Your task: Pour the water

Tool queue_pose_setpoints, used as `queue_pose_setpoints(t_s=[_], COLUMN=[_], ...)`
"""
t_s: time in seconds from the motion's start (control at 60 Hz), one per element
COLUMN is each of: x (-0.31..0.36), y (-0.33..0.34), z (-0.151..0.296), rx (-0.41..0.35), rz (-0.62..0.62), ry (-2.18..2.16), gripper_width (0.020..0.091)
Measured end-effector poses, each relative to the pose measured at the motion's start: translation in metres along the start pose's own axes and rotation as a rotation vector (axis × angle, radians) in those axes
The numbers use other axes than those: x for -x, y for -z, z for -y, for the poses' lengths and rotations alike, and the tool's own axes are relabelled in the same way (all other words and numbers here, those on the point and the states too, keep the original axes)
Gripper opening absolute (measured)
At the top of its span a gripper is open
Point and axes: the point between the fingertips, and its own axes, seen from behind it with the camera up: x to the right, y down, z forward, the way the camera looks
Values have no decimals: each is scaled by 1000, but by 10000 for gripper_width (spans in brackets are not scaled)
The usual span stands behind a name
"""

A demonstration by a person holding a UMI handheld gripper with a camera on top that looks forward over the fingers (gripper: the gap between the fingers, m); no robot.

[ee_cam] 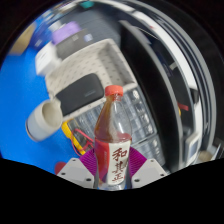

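Observation:
A clear plastic bottle (112, 135) with a red cap and a white label with red characters stands upright between my fingers. My gripper (112, 163) is shut on the bottle, with the magenta pads (87, 160) pressing its lower body from both sides. A white paper cup (44, 120) sits on the blue surface to the left of the bottle, a little beyond my fingers, tipped so its open mouth shows.
A blue table top (20, 90) lies on the left. A black phone-like slab (78, 90) rests on a grey tray behind the cup. A keyboard (140, 110) and a dark curved monitor or chair edge (170, 80) lie beyond on the right.

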Motion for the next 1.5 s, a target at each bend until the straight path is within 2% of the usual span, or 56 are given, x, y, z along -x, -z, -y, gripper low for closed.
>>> queue_pose_setpoints(t_s=[0.067,0.1,0.2,0.233,0.25,0.383,0.517,0.6,0.617,0.633,0.65,0.75,0.783,0.95,1.0,1.033,1.083,1.283,1.5], x=[13,8,18,22,36,44,52,64,68,71,66,67,67,67,70,69,66,71,101], y=[4,0,-9,-13,-6,-25,-33,-37,-38,-38,-39,-36,-37,-35,-34,-30,-21,42,117], z=[2,-6,-17,-23,-20,-40,-44,-57,-59,-60,-56,-58,-58,-59,-66,-69,-72,-77,-68], rx=[4,-9,-8,-4,10,-24,-72,-59,-54,-59,-98,-108,-105,-91,-56,-35,-20,43,123], rz=[20,81,164,176,131,214,208,207,211,214,200,188,188,194,192,185,172,181,197], ry=[-263,-383,-678,-751,-792,-1002,-1108,-1098,-1092,-1087,-1086,-1074,-1075,-1076,-1071,-1069,-1073,-1151,-1155], gripper_width=[374,375,375,375,375,376,374,374,417,398,379,381,393,535,624,716,782,830,833])
